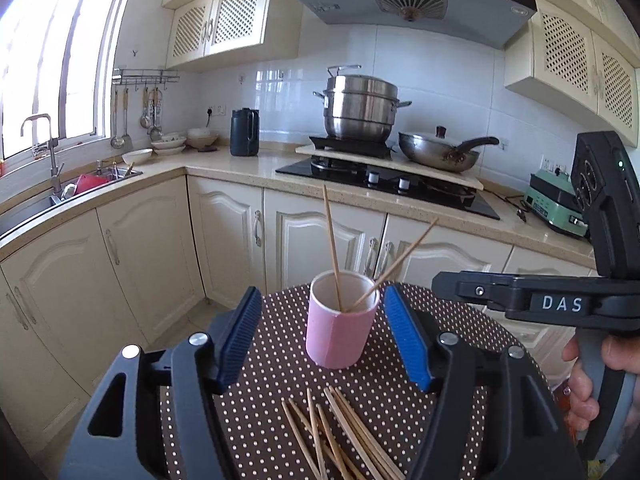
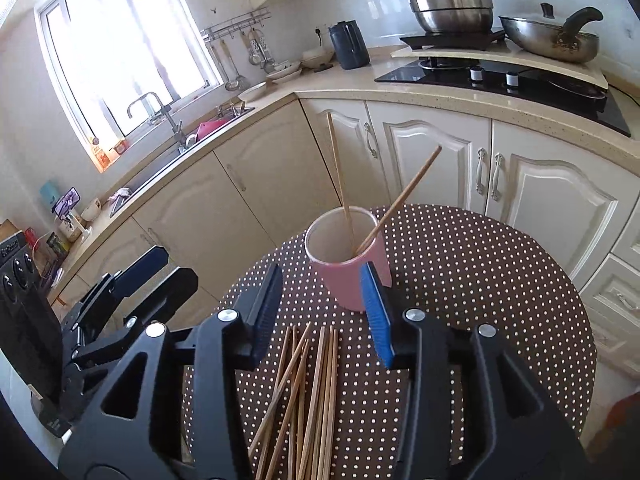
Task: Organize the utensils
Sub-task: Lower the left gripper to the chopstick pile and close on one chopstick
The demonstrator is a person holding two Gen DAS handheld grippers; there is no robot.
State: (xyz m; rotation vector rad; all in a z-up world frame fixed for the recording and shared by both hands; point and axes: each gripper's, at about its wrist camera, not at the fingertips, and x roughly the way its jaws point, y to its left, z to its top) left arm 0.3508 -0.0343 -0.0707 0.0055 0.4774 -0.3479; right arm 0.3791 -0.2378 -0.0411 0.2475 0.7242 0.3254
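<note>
A pink cup (image 1: 338, 330) stands on the round brown dotted table (image 1: 460, 332) with two wooden chopsticks (image 1: 333, 248) leaning in it. Several loose chopsticks (image 1: 340, 436) lie on the table in front of it. My left gripper (image 1: 320, 328) is open and empty, held above the table just short of the cup. In the right wrist view the cup (image 2: 348, 264) sits ahead, the chopstick pile (image 2: 312, 396) below. My right gripper (image 2: 320, 304) is open and empty above the pile. It shows at the right in the left wrist view (image 1: 520, 300).
Cream kitchen cabinets (image 1: 224, 232) and a counter run behind the table. A stove (image 1: 384, 184) carries a steel pot (image 1: 360, 112) and a wok (image 1: 440, 152). A sink (image 1: 80, 188) is at the left, below the window.
</note>
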